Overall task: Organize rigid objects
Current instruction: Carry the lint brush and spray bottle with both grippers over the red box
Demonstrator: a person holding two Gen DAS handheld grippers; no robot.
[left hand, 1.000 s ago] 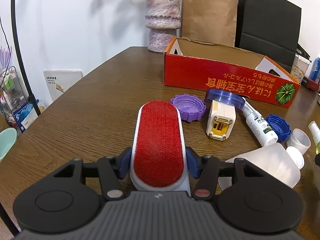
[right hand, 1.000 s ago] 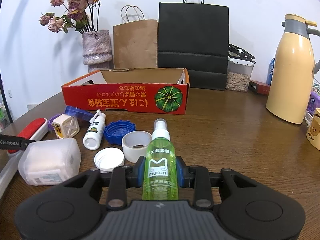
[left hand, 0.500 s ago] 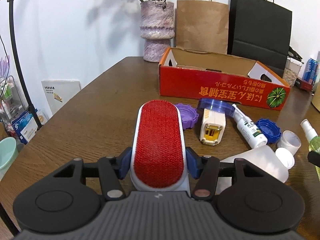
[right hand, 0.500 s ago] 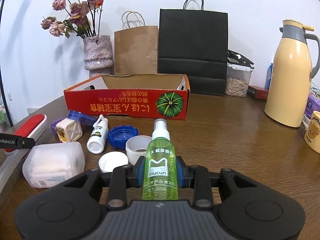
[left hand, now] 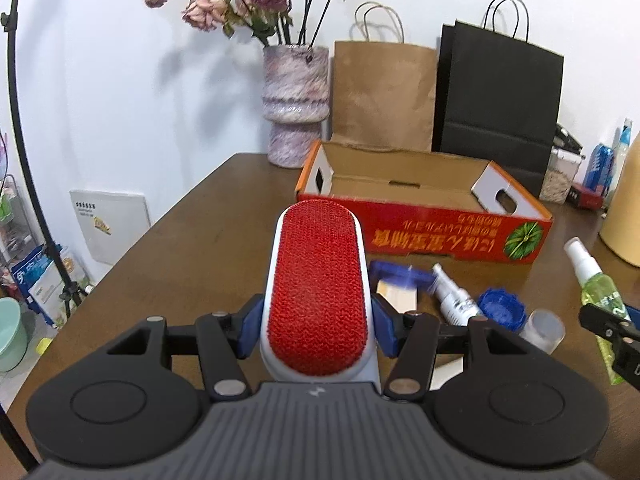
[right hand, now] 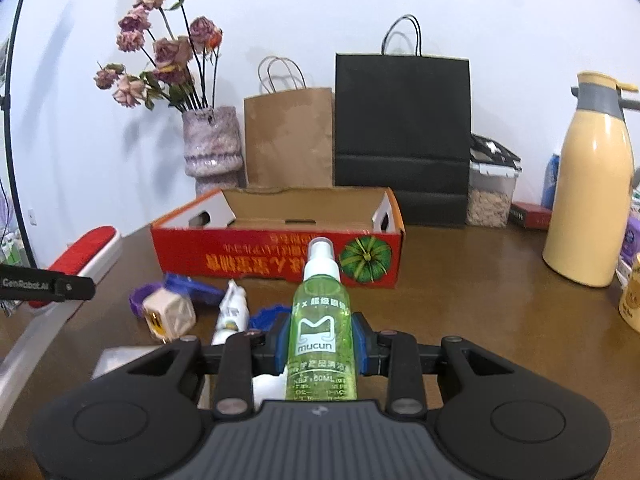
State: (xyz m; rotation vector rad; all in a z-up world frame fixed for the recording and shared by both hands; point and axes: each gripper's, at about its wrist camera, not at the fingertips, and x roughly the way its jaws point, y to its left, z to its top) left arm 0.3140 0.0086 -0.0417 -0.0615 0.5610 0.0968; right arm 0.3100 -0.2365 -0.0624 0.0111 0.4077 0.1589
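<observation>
Two grippers, each loaded. Left wrist view: the left gripper [left hand: 316, 328] is clamped on the lint brush [left hand: 316, 296], held above the table [left hand: 192, 240] short of the red box [left hand: 424, 232] near the far edge. Right wrist view: the right gripper [right hand: 320, 344] grips the green spray bottle [right hand: 322, 320] (nozzle forward). Both should clear the box's front wall before release, one at a time.
</observation>
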